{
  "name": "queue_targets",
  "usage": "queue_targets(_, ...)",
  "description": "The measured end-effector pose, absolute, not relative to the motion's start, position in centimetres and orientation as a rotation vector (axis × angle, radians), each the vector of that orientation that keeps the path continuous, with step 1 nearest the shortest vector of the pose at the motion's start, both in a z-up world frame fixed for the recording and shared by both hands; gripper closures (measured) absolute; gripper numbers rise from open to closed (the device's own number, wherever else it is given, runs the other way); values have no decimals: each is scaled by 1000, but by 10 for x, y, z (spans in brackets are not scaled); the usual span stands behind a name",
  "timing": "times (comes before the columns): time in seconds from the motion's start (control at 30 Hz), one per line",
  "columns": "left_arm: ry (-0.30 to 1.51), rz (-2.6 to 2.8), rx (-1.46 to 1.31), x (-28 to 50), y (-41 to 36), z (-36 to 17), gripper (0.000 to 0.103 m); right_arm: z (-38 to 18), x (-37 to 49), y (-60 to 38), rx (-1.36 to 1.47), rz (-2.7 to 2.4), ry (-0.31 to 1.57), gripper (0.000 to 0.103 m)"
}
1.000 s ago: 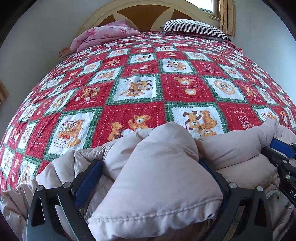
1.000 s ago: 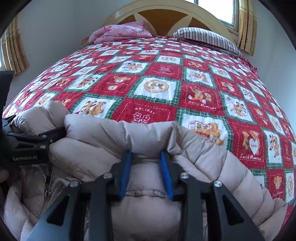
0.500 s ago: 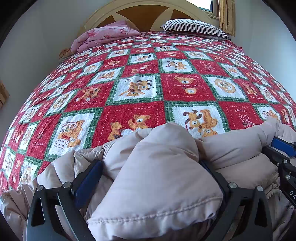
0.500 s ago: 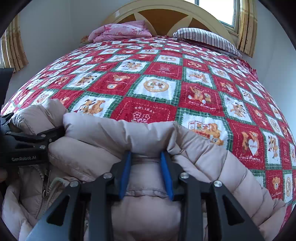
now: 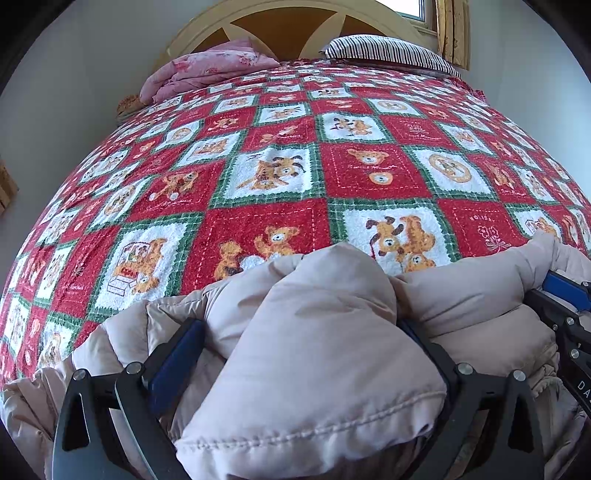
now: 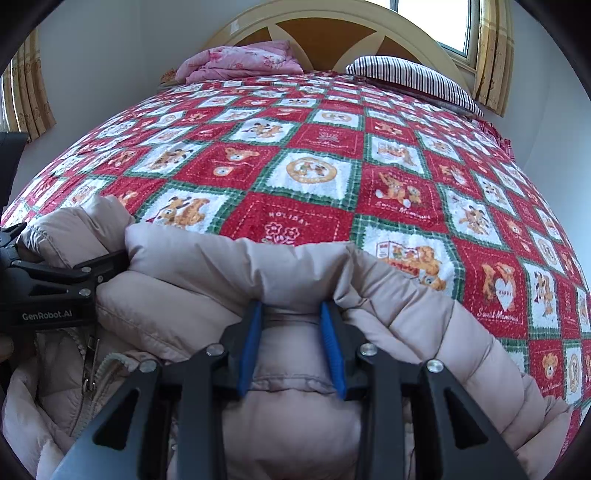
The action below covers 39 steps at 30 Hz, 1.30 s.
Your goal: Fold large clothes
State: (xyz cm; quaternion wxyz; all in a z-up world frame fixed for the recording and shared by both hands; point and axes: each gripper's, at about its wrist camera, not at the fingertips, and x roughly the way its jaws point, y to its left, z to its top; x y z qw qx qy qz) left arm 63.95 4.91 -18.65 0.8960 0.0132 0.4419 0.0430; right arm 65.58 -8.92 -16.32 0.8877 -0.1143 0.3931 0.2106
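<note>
left wrist view: puffer jacket (image 5: 314,332), pale pink-beige, quilted, bunched along the near edge of the bed. a thick folded wad of it fills the space between the fingers of the left gripper (image 5: 299,350); the jaws stand wide, blue pads pressed against either side of the padding, so the gripper is clamped on a bulky fold. right gripper (image 5: 565,295) enters at the right edge of this view, one blue pad showing beside the jacket's raised roll.

right wrist view: the same puffer jacket (image 6: 221,273) lies across the foreground as a long rolled ridge. right gripper (image 6: 291,314) has its blue pads (image 6: 251,343) drawn close together, pinching a narrower fold of the jacket just under the ridge. left gripper (image 6: 110,260), black and lettered "genrobot.ai", reaches in from the left edge, one dark finger lying against the jacket's end. zipper (image 6: 88,358) with a metal pull hangs open at lower left, beside a ribbed inner edge.

surroundings: quilt (image 6: 317,173), red, white and green squares printed with teddy bears, covers the bed under and beyond the jacket. pink floral bedding (image 6: 240,62), folded, at the far left of the bed. striped pillow (image 6: 410,81) at the far right. arched headboard (image 6: 332,33), cream and tan, against the wall. yellow curtains (image 6: 491,55) at the window, upper right.
</note>
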Motion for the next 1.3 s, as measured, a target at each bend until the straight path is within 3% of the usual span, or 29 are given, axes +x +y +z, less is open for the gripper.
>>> queue_targets(0.63, 879, 43, -29, 631, 60, -167, 1, -161, 658, -87, -257, 433, 822, 67)
queue_targets(0.67, 845, 45, -42, 622, 65, -157, 1, -158, 658, -89, -253, 442, 826, 65)
queue_targets(0.73, 780, 22, -96, 601, 76, -134, 1, -148, 651, -96, -257, 455, 812, 50)
queue_targets(0.77, 760, 15, -115, 591, 80, -126, 1, -140, 643, -104, -249, 459, 791, 34)
queue_targets(0.8, 742, 0, -131, 578, 84, -116, 1, -133, 637, -110, -238, 457, 776, 25)
queue_targets(1.0, 746, -34, -74, 491, 96, -91, 1, -104, 594, -165, -203, 428, 775, 24)
queue_targets(1.3, 765, 27, -80, 321, 155, -122, 1, -113, 483, -255, -142, 397, 922, 23)
